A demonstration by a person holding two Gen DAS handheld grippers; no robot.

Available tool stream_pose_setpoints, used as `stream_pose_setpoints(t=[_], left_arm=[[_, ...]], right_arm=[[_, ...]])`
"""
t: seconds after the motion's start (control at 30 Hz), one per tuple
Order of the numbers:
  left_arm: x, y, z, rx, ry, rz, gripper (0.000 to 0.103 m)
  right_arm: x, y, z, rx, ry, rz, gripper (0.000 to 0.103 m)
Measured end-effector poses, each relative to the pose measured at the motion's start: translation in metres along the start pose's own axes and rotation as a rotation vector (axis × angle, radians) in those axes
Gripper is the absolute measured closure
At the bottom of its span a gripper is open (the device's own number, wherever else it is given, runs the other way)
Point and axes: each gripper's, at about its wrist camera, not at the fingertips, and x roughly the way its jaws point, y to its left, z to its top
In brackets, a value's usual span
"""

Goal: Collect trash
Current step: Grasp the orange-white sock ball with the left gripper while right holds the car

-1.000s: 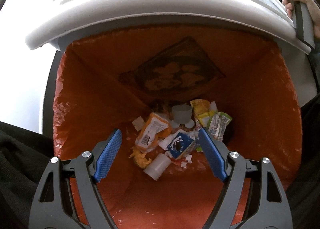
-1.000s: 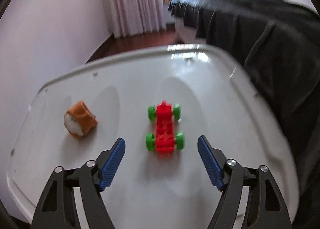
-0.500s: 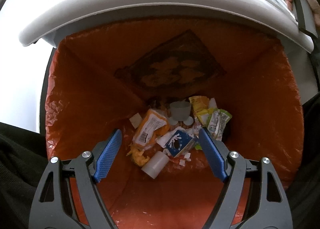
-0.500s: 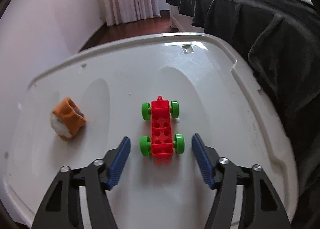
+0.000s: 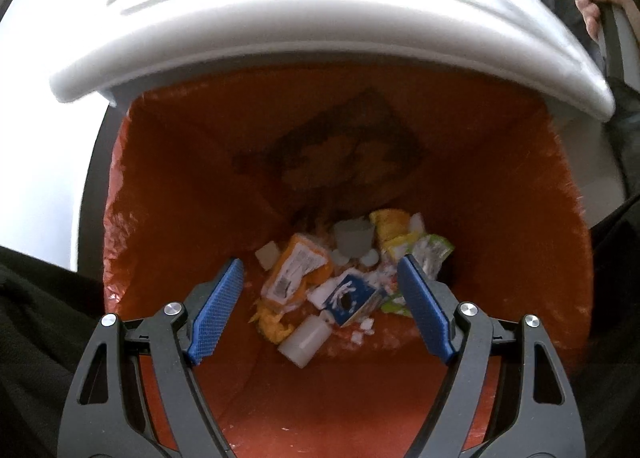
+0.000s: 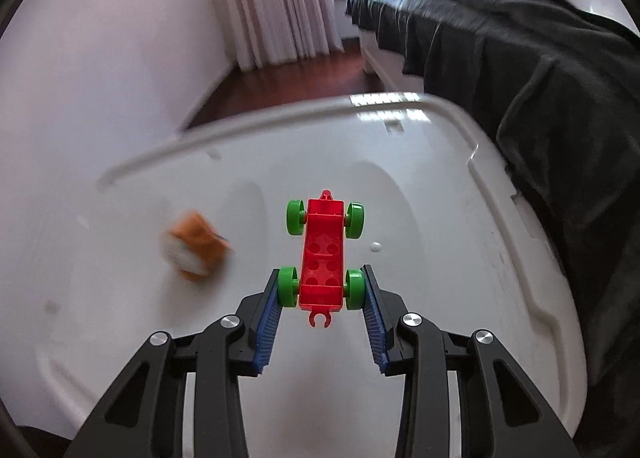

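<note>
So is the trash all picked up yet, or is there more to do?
Partly. Wrappers, a small carton and a white cup already lie in the orange-lined bin, with the left gripper open above it. The right gripper is shut on the red toy car. The orange and white scrap and a tiny white bit remain on the white lid.

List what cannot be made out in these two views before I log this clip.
- Right wrist view: the orange and white object is motion-blurred; what it is cannot be told.
- Right wrist view: whether the toy car is lifted or resting on the white lid.
- Left wrist view: the dark print on the orange bin liner is unreadable.
- Left wrist view: the label on the orange packet is too small.
</note>
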Motion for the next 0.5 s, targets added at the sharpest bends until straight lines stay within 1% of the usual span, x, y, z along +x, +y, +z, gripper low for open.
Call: stream_pose_setpoints(t=[0.03, 0.07, 0.1, 0.17, 0.23, 0.3, 0.4, 0.5], left_arm=[[-0.007, -0.003, 0.003, 0.01, -0.022, -0.011, 0.026], [-0.014, -0.007, 0.007, 0.025, -0.043, -0.014, 0.026], [-0.021, -0.011, 0.012, 0.045, -0.066, -0.013, 0.026], [-0.038, -0.022, 0.031, 0.09, -0.128, -0.015, 0.026], [-0.051, -0.031, 0.057, 0.119, -0.175, -0.046, 0.026], [-0.058, -0.041, 0.085, 0.143, -0.22, -0.049, 0.026], [-0.058, -0.061, 0.144, 0.205, -0.285, -0.074, 0.026], [-0.045, -0.081, 0.187, 0.257, -0.3, -0.063, 0.026]], right_arm=[[-0.022, -0.001, -0.002, 0.03, -0.039, 0.048, 0.065], [-0.033, 0.0, -0.004, 0.04, -0.061, 0.069, 0.065], [-0.056, 0.001, -0.008, 0.05, -0.114, 0.1, 0.065], [-0.079, 0.001, -0.014, 0.047, -0.18, 0.103, 0.065], [-0.098, -0.002, -0.017, 0.041, -0.246, 0.083, 0.065], [-0.102, -0.008, -0.012, 0.051, -0.27, 0.074, 0.065], [-0.098, -0.024, -0.004, 0.096, -0.27, 0.055, 0.065], [-0.086, -0.038, 0.005, 0.17, -0.245, 0.066, 0.065]])
